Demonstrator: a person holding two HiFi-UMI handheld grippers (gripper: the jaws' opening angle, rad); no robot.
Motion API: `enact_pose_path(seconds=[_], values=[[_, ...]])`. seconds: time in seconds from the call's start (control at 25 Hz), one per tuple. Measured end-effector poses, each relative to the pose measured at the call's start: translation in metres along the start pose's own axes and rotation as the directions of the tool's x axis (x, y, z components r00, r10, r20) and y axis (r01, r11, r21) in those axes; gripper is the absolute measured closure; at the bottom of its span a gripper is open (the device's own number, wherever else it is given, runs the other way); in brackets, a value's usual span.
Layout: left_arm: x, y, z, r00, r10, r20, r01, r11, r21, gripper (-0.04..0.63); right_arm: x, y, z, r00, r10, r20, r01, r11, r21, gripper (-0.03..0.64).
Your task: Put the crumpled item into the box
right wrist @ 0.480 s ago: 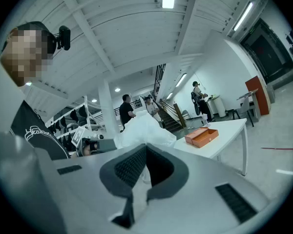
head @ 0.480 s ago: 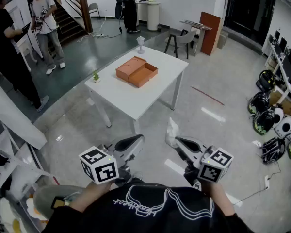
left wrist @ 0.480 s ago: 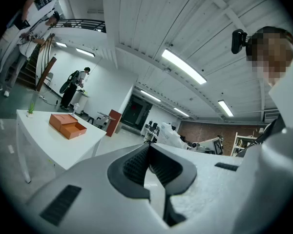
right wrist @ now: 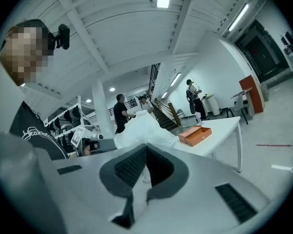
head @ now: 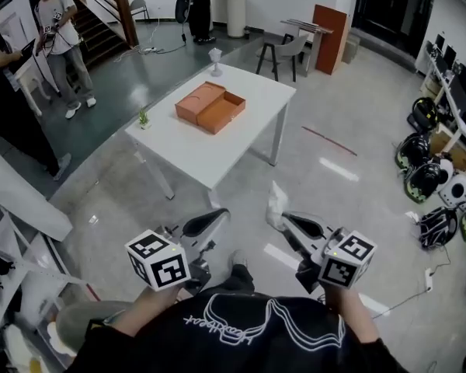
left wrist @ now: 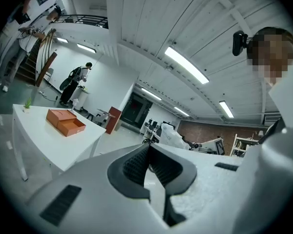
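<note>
— How are the two tongs seen?

— The left tongs (head: 220,214) are found at the lower left of the head view, with the jaws pressed together and nothing caught between them. The right tongs (head: 284,217) are found at the lower right, clamped on the crumpled item (head: 276,203).

— Where is that item placed?

— It is held up at the tip of the right tongs, above the floor (head: 357,115), just below the middle of the frame and well apart from the worktop (head: 217,152). In the right gripper view it is shown as a white, wrinkled mass just past the jaws, with a thin part pinched between them.

— And the box?

— The box (head: 210,106), orange and lying open, is set on the white worktop in the upper middle of the head view. A small plant (head: 144,118) is placed near the worktop's left corner, and a pale stemmed object (head: 215,59) at its far corner. Both tongs are held well short of the worktop.

— What else is shown?

— People (head: 58,29) are seen at the upper left beside a staircase (head: 101,33), and helmets (head: 423,181) are gathered on the floor at the right edge.
</note>
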State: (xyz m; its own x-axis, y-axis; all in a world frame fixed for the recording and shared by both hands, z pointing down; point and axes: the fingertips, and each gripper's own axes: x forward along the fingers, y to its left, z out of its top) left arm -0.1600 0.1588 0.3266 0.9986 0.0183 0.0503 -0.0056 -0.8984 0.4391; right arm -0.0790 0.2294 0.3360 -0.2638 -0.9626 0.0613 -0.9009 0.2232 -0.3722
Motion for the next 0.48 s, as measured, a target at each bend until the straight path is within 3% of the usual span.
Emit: enact_pose_path(seconds=[0.48], values=[[0.064,0.088,0.008,1.000,-0.008,-0.029,0.005,0.997,-0.081,0.591,0.062,-0.084,0.005,0.998,-0.041,-0.049,0.044,0.998,0.049,0.611]])
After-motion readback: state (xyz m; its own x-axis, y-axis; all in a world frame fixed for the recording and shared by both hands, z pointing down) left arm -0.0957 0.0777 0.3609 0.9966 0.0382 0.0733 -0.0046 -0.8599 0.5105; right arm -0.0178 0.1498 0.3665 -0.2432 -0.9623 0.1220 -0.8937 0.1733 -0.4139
